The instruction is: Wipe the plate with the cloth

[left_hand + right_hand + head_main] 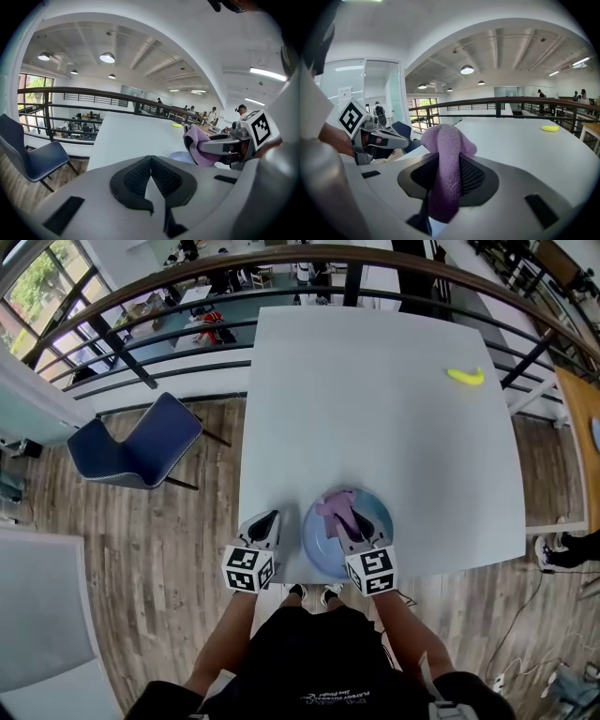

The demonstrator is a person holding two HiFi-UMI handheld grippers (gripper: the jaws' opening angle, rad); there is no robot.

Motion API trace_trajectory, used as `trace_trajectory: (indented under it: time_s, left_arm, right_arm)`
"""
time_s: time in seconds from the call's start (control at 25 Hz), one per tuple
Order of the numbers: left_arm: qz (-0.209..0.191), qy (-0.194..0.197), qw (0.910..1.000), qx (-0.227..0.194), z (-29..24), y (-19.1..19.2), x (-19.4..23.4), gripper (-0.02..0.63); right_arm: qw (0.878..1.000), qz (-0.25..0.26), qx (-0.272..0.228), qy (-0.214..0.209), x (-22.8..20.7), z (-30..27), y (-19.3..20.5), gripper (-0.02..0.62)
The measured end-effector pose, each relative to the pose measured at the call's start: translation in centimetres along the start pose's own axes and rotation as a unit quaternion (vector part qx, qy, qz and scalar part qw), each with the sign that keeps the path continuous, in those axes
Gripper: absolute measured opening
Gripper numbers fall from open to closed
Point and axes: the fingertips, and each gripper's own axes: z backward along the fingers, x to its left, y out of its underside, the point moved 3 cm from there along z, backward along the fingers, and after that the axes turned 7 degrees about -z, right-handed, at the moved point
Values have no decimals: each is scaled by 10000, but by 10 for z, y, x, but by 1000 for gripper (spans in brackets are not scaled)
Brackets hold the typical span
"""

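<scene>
at the near edge of the table [375, 409], the plate [317, 545] lies just right of the left claw [266, 523], and the cloth [336, 509] hangs over it from the right claw [351, 524]. i judge the wiping barely begun, since i cannot tell whether cloth meets plate. the right claw's jaws are clamped on the cloth's middle, and the left's are pressed together, empty.

One plate [317, 542], one cloth [336, 506] (purple), two grippers [267, 519] [350, 527].
</scene>
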Motion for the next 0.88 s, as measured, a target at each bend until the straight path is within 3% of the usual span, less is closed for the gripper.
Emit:
trace_trajectory:
  time_s: [0.48,0.64,0.88]
  left_arm:
    - [98,107,9997,191,-2,25,-4,12]
    - [62,105,9997,191,-2,22,-2,12]
    - [-48,229,9995,220,-5,21,-7,12]
  right_arm:
    - [9961,387,780,-128,23,-37,35,118]
    - [9911,335,1285,-37,26,-49,46,118]
    - [9857,291,1659,-53,21,-63,66,118]
